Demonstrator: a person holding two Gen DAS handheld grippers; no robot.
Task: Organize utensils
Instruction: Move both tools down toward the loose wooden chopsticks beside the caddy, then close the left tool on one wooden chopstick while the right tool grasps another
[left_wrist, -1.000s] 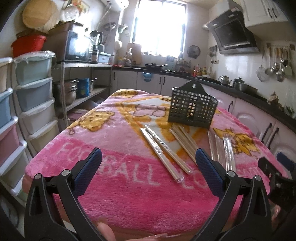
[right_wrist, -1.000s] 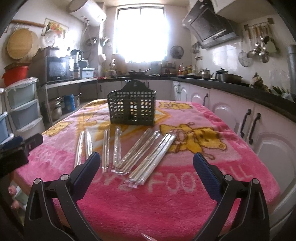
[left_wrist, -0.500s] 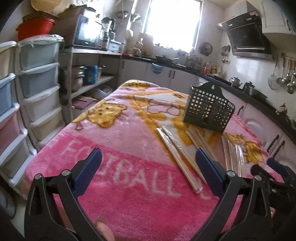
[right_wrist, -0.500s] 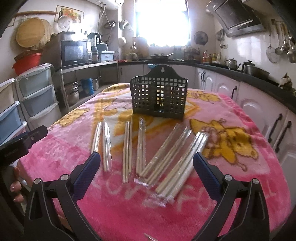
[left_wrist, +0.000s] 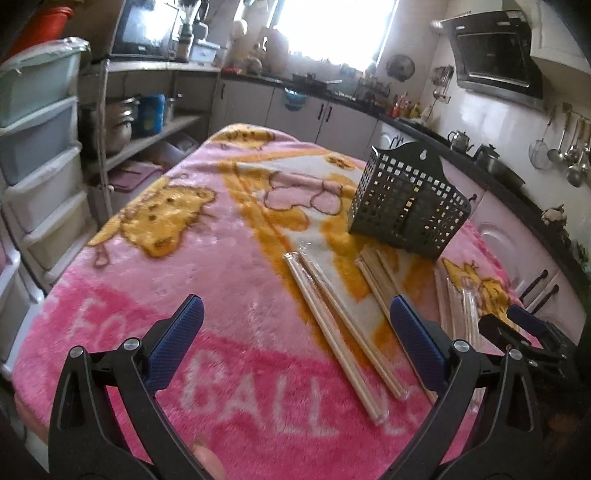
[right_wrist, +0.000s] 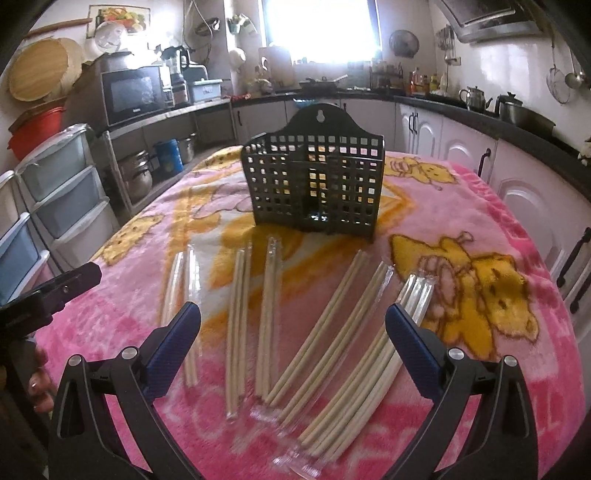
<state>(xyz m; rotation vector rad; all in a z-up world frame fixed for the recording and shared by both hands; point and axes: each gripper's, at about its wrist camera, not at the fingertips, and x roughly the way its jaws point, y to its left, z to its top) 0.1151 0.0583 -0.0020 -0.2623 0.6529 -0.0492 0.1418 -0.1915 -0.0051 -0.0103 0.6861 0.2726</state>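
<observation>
Several pairs of wooden chopsticks in clear wrappers (right_wrist: 332, 325) lie side by side on the pink blanket (right_wrist: 461, 206); they also show in the left wrist view (left_wrist: 340, 332). A black perforated utensil holder (right_wrist: 314, 188) stands upright behind them, also in the left wrist view (left_wrist: 406, 206). My right gripper (right_wrist: 293, 347) is open and empty, low over the near ends of the chopsticks. My left gripper (left_wrist: 295, 339) is open and empty, over the blanket left of the leftmost pair. The right gripper's tip shows in the left wrist view (left_wrist: 517, 332).
Plastic drawer towers (left_wrist: 37, 166) stand left of the table. A shelf with pots and a microwave (right_wrist: 133, 92) is behind them. Kitchen cabinets and a counter (right_wrist: 517, 155) run along the right. The left gripper's tip (right_wrist: 62, 288) shows at the left edge.
Both grippers have moved forward and lower over the table toward the chopsticks, which now look larger and closer. Both stay open. Nothing on the table has moved.
</observation>
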